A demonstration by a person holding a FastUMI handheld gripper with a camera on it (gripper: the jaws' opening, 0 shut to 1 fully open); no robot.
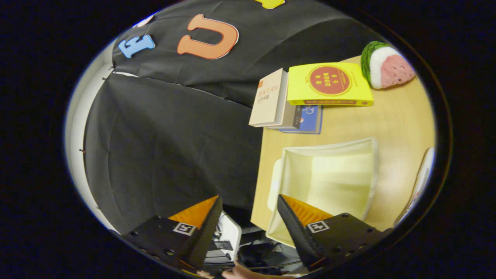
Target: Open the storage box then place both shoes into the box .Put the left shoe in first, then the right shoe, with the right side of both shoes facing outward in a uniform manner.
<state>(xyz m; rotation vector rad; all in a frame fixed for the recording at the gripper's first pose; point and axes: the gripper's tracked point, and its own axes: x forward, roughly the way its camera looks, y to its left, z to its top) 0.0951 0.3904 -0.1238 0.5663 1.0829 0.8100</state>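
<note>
The view is rolled on its side. A translucent white storage box [329, 182] stands on the wooden table [391, 124], and I look into its pale inside, where I see nothing. My gripper [249, 197] is open with an empty gap between its fingers. One finger [294, 228] overlaps the box's near corner, though I cannot tell if it touches. The other finger [205, 228] is off the table, in front of the black cloth.
Beyond the box lie a beige book [269, 97], a yellow book [329, 83] and a blue book [308, 120]. A watermelon plush [385, 66] sits past them. A white object [420, 186] shows at the table's far side. A hand [242, 274] and a white device [228, 236] are below the fingers.
</note>
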